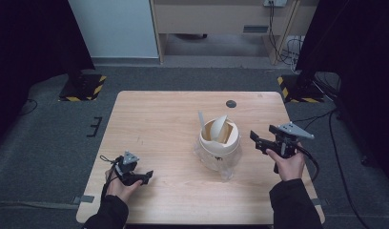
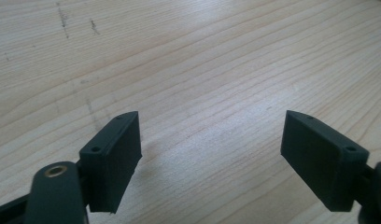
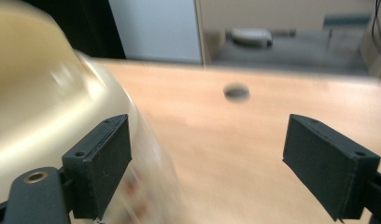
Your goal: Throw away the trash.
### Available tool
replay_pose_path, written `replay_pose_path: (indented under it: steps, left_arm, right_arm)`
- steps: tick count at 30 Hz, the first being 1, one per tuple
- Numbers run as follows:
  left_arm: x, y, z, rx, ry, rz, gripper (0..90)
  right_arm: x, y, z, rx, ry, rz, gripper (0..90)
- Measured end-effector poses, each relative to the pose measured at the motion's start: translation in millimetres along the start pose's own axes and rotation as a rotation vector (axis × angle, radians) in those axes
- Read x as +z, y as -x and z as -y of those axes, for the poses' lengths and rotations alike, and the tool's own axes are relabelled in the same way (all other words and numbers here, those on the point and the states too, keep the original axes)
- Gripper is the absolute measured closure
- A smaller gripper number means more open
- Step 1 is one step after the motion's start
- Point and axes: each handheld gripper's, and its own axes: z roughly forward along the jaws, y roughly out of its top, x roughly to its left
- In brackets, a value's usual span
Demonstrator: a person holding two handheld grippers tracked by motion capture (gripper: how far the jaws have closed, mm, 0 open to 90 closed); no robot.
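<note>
The bin [image 1: 220, 143], a cream pot with a tilted swing lid over a clear plastic base, stands on the desk [image 1: 159, 124] right of the middle, nearer the front edge. The right claw [image 1: 260, 141] is held just beside it, on its right, with the jaws spread wide and nothing between them; in the right gripper view the bin [image 3: 44, 98] is seen blurred at the left, close against one jaw. The left claw [image 1: 146, 177] is kept low near the front left of the desk, well apart from the bin, also wide open and empty, with bare wood between its jaws in the left gripper view.

The main risk is judged to be a knock: the nearer jaw of the right claw could catch the bin's wall and push or tip it, since the bin looks light and its clear base narrow. The lid [image 1: 220, 128] sits loose and tilted, so it could be swung or dislodged by a brush from above. A white strip [image 1: 201, 123] that stands up from the rim could be bent or flicked out. A grip on the curved, smooth wall could slip.

Little else is found around: a dark round grommet [image 1: 231, 103] lies at the far edge, well clear. Nothing stands between either claw and the bin. The right claw's cable [image 1: 312, 162] trails off the desk's side and could drag.
</note>
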Motion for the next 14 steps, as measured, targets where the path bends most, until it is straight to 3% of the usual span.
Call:
replay_pose_path:
  steps: [4, 6, 14]
  left_arm:
    - [1.7, -4.2, 1.4, 0.013, -0.01, -0.008, 16.8]
    - [2.2, -6.3, 2.0, 0.011, -0.01, -0.013, 15.7]
    - [5.1, -13.3, 2.5, 0.002, -0.037, -0.022, 12.7]
  right_arm:
    - [3.5, 17.1, 31.2, 0.026, -0.096, 0.023, 14.9]
    - [5.3, 25.1, 43.3, 0.005, -0.16, 0.039, 14.3]
    - [7.7, 50.7, 77.2, -0.039, -0.313, 0.089, 11.4]
